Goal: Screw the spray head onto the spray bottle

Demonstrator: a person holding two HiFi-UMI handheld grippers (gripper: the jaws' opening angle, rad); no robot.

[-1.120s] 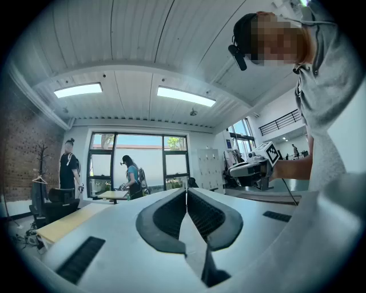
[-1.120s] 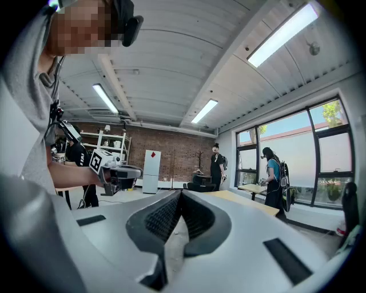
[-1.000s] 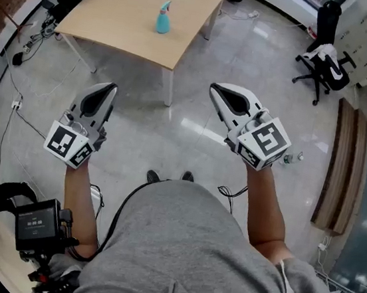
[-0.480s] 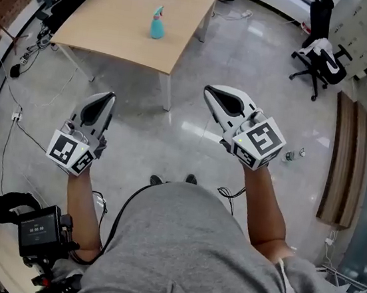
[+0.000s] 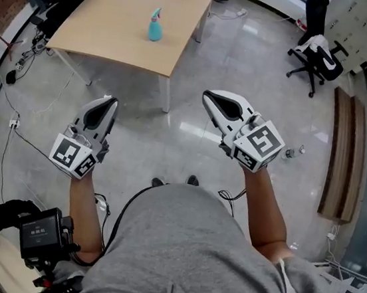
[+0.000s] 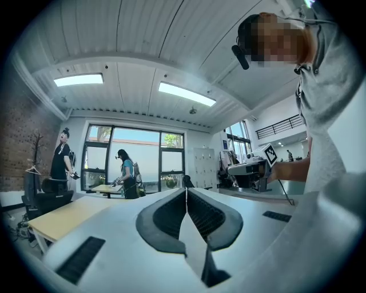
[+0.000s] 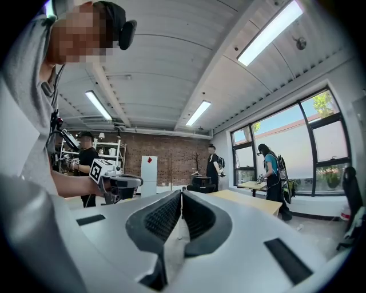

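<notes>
Two grippers point level, jaws closed on nothing: left gripper (image 5: pixel 111 101) and right gripper (image 5: pixel 207 97). One spray bottle (image 5: pixel 155 26) stands on one table (image 5: pixel 117 37) at eleven o'clock.

The small teal plastic spray bottle (image 5: pixel 155 31), near the middle of the light wooden table (image 5: pixel 118 33), is shown too small for the seating of its spray head (image 5: pixel 156 13) to be judged. Two small objects (image 5: pixel 293 151) on the glossy grey floor (image 5: pixel 172 128) cannot be identified, and the dark shoes (image 5: pixel 192 179) are largely hidden by the grey shirt (image 5: pixel 184 243).
</notes>
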